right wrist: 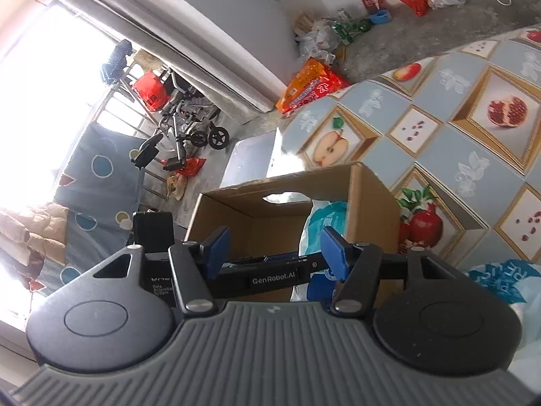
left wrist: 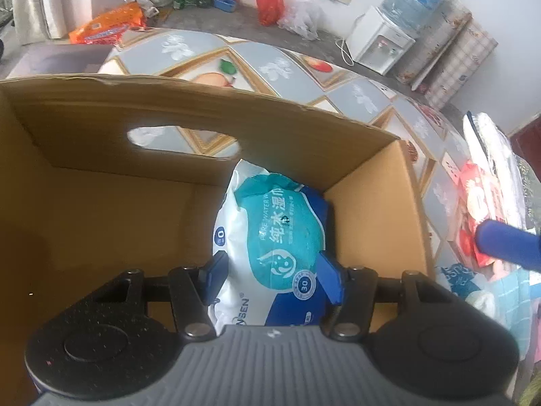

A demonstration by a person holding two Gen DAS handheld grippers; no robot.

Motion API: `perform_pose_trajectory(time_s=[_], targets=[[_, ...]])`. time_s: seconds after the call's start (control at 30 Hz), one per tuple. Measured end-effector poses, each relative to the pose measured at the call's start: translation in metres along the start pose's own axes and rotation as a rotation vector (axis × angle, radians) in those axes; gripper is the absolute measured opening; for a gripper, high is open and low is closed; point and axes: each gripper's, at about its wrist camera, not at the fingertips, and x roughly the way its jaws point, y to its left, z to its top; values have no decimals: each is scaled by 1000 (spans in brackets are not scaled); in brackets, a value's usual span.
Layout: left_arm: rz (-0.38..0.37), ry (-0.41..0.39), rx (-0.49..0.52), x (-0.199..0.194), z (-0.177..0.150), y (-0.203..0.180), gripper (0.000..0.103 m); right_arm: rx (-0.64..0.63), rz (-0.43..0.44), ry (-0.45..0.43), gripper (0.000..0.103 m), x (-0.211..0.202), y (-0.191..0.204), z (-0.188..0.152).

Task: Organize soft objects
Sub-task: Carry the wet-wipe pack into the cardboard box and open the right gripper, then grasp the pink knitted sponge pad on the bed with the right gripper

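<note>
Pointing down into the open brown cardboard box, the left gripper has its blue jaws on either side of a white-and-teal soft pack of wet wipes; they seem to pinch it, though contact is hard to confirm. That pack stands against the box's right wall, under the handle cut-out. The right gripper hovers beside the box, jaws partly apart with nothing between them. Beneath lies the fruit-patterned tablecloth. Farther off, an orange snack bag sits on the floor.
</note>
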Motion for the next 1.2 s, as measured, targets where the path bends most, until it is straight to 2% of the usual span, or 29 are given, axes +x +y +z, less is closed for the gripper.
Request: perform_pose_trajectory(time_s=[0.1,0.17,0.2,0.23,0.4,0.53,0.6,0.7,0.8,0.93,1.2], targets=[[-19,12,7,1,-1,-8,66,9,-12,-10,59,-7,-9,-1],[-25,15,-9,-2,-3,-9,76,18,-18,-25,59,-18,-16,-2],[-25,20,-19,-5,-5,-10,87,20,-17,-34,60,-25,-19,-3],[-22,14,-30,-9,-8,-11,91,18,-16,-46,61,-34,-21,-5],[26,-72,-24,-45,-24,-19,94,-11,-54,-121,73,-93,-37,-18],[58,-164,-56,-81,-37,-23,95,-17,-115,-179,75,-148,-56,-37],[81,-236,-77,-103,-47,-27,95,-18,-147,-205,78,-176,-68,-48],[106,-309,-65,-132,-66,-42,95,-19,-204,-245,80,-216,-88,-70],[85,-346,-9,-154,-85,-70,96,-1,-248,-269,80,-249,-109,-94],[23,-351,117,-167,-106,-119,97,36,-270,-289,80,-276,-137,-128],[-125,-259,416,-137,-141,-237,95,137,-300,-328,80,-298,-183,-172]])
